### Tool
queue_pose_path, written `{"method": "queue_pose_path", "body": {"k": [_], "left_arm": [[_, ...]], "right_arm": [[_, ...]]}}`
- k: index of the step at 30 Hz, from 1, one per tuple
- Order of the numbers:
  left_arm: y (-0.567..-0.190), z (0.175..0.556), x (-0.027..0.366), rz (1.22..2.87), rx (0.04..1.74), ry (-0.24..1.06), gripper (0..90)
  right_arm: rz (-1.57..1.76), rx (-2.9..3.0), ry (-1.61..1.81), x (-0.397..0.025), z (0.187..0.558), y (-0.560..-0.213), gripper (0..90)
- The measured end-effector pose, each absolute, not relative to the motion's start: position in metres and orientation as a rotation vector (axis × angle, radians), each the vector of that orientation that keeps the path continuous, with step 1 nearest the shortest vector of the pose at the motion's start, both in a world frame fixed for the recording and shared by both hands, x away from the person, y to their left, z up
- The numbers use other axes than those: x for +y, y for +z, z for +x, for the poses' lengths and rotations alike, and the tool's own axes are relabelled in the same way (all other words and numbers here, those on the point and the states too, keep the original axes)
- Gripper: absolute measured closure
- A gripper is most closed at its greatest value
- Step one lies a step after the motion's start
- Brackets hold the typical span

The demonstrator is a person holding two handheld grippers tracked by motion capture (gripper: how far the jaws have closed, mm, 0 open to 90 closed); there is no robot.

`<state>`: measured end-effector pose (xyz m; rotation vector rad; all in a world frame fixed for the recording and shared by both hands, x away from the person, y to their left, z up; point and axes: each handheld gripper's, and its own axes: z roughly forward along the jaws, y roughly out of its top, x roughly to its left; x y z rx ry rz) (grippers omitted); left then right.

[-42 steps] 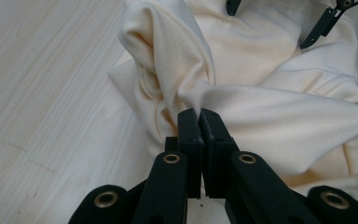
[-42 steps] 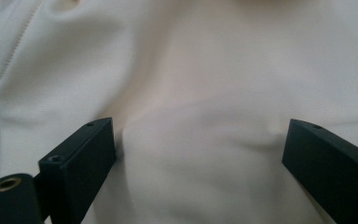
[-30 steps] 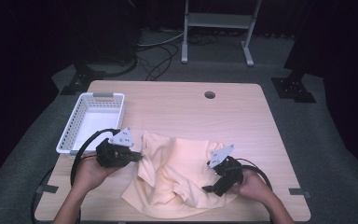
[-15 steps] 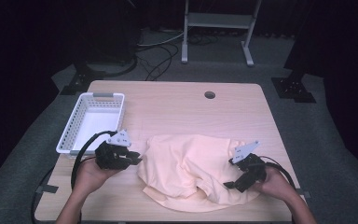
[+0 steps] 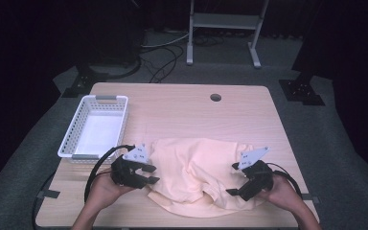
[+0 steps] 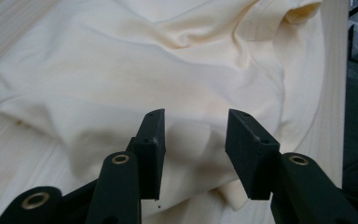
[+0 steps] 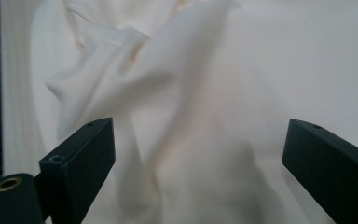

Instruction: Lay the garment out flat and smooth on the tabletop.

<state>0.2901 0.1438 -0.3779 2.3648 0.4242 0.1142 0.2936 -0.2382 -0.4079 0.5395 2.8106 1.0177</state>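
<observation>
A cream shirt (image 5: 199, 175) lies rumpled on the near half of the wooden table (image 5: 182, 110). My left gripper (image 5: 151, 174) sits at the shirt's left edge. In the left gripper view its jaws stand a little apart over the cloth (image 6: 135, 70), so the left gripper (image 6: 194, 140) is open and holds nothing. My right gripper (image 5: 232, 179) is at the shirt's right side. In the right gripper view the right gripper (image 7: 198, 154) has its jaws spread wide, with folded cloth (image 7: 177, 84) lying beneath and between them, not clamped.
A white plastic basket (image 5: 96, 127) stands at the table's left side, nothing inside it. A round hole (image 5: 215, 97) sits near the far edge. Bare wood lies beyond the shirt. Cables trail from both grippers off the front edge.
The right gripper moved to the right and the shirt spread out wider toward that side. The left gripper barely shifted.
</observation>
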Motion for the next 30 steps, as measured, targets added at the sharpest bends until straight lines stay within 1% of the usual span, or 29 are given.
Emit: {"method": "queue_pose_path", "body": {"k": [5,7,10,12,13,14,19,23,26,27,30], "left_arm": [[-0.379,0.281,0.125,2.373,0.343,0.071,53.0],[-0.380,0.276,0.115,2.391,0.302,0.070,51.6],[-0.385,0.272,0.103,2.408,0.260,0.058,50.2],[-0.390,0.270,0.096,2.416,0.252,0.041,49.6],[-0.392,0.269,0.093,2.419,0.250,0.034,49.2],[-0.395,0.267,0.091,2.419,0.243,0.023,49.2],[-0.404,0.262,0.080,2.451,0.207,0.021,49.3],[-0.409,0.263,0.075,2.469,0.202,0.020,49.0],[-0.412,0.263,0.071,2.485,0.203,0.023,48.8],[-0.413,0.264,0.070,2.490,0.203,0.025,48.7],[-0.414,0.265,0.066,2.501,0.207,0.044,48.7]], "right_arm": [[0.461,2.802,1.082,-0.223,0.272,-0.402,9.2],[0.427,2.801,1.091,-0.217,0.265,-0.402,12.6],[0.404,2.800,1.095,-0.208,0.257,-0.403,14.5],[0.384,2.809,1.071,-0.204,0.252,-0.406,20.2],[0.381,2.810,1.061,-0.202,0.251,-0.408,21.6],[0.383,2.819,1.040,-0.201,0.250,-0.411,25.6],[0.399,2.820,0.980,-0.203,0.246,-0.419,39.0],[0.430,2.819,1.008,-0.207,0.246,-0.421,54.0],[0.464,2.801,1.055,-0.210,0.248,-0.417,69.6],[0.474,2.795,1.067,-0.212,0.249,-0.415,73.5],[0.497,2.781,1.089,-0.214,0.251,-0.412,79.3]]}}
